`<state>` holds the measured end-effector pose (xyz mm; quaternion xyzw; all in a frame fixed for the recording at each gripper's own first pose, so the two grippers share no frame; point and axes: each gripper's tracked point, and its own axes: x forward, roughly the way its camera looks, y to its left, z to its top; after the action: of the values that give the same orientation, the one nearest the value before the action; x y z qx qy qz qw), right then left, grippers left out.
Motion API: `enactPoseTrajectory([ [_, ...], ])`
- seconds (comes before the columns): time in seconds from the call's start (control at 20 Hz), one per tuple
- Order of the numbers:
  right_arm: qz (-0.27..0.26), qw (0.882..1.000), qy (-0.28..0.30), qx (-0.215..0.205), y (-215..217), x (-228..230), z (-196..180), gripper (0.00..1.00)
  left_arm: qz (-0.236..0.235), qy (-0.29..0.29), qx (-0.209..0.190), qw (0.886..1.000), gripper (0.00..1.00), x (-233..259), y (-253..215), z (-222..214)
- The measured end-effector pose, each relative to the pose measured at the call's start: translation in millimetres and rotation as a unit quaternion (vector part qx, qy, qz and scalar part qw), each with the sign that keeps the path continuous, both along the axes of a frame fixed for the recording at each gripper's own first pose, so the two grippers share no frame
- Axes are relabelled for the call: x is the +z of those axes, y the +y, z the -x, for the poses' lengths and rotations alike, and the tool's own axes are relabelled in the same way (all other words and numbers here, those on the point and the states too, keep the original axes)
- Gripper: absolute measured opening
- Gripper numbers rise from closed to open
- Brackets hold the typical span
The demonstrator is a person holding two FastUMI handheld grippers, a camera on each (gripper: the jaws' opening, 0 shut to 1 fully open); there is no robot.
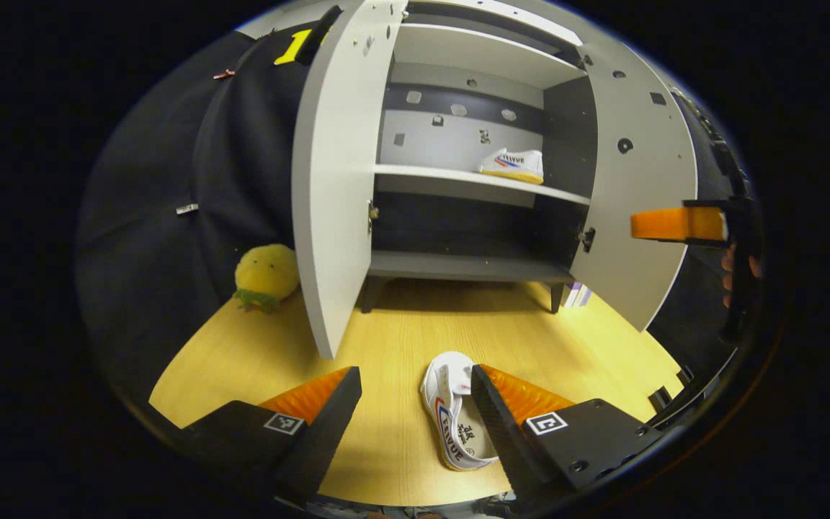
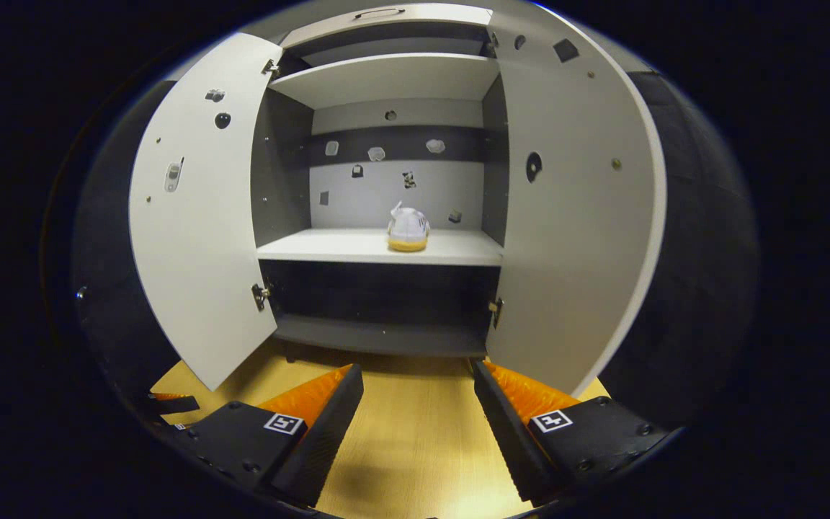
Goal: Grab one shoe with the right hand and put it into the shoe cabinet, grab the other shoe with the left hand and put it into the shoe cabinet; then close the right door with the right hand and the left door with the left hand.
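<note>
Light wood-grain surface runs fwd under everything, warm yellow tone, lit from above w/ soft shadow pooling beneath the furniture at the back. Black cloth wall hangs behind and to both sides, creased, w/ a couple of small clips pinned on it. Yellow fuzzy plush toy w/ green trim sits on the surface against the cloth, left side of left gripper view. Small stack of books at far right, partly hidden
</note>
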<state>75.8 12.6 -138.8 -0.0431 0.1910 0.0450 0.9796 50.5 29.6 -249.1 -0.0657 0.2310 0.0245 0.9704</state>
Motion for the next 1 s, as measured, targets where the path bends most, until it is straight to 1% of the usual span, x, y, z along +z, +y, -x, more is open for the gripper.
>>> enactPoseTrajectory([
  [0.15, -0.001, 0.999, 0.037, -0.036, -24.1, -30.1, 41.5, 0.98, -0.004, 0.040, -0.033, 0.999, 0.96, -38.6, -13.1, 0.1],
  [0.35, 0.000, 0.996, 0.057, -0.072, -44.0, -48.5, 83.5, 0.99, -0.028, 0.080, -0.069, 0.994, 0.96, -77.2, -26.0, -8.9],
  [0.5, 0.001, 0.995, 0.062, -0.081, -46.2, -55.1, 105.9, 0.99, -0.049, 0.111, -0.070, 0.990, 0.95, -99.2, -28.1, -21.8],
  [0.6, 0.001, 0.994, 0.069, -0.080, -44.5, -59.5, 115.7, 0.99, -0.054, 0.117, -0.074, 0.989, 0.96, -108.3, -33.9, -34.3],
  [0.8, 0.011, 0.994, 0.069, -0.083, -48.7, -58.8, 126.1, 0.99, -0.089, 0.120, -0.062, 0.987, 0.94, -122.8, -30.2, -66.6],
  [0.85, 0.012, 0.994, 0.067, -0.084, -50.8, -57.3, 127.9, 0.99, -0.098, 0.125, -0.058, 0.986, 0.91, -127.0, -28.0, -73.6],
  [0.9, 0.013, 0.994, 0.067, -0.086, -52.8, -57.2, 130.5, 0.99, -0.104, 0.131, -0.053, 0.984, 0.86, -132.0, -26.8, -77.0],
  [0.95, 0.013, 0.994, 0.068, -0.087, -54.9, -57.4, 132.2, 0.99, -0.105, 0.137, -0.051, 0.984, 0.75, -135.7, -26.4, -79.7],
  [1.0, 0.014, 0.994, 0.070, -0.088, -56.8, -57.9, 133.9, 0.99, -0.105, 0.138, -0.048, 0.984, 0.61, -136.6, -26.8, -81.8],
])
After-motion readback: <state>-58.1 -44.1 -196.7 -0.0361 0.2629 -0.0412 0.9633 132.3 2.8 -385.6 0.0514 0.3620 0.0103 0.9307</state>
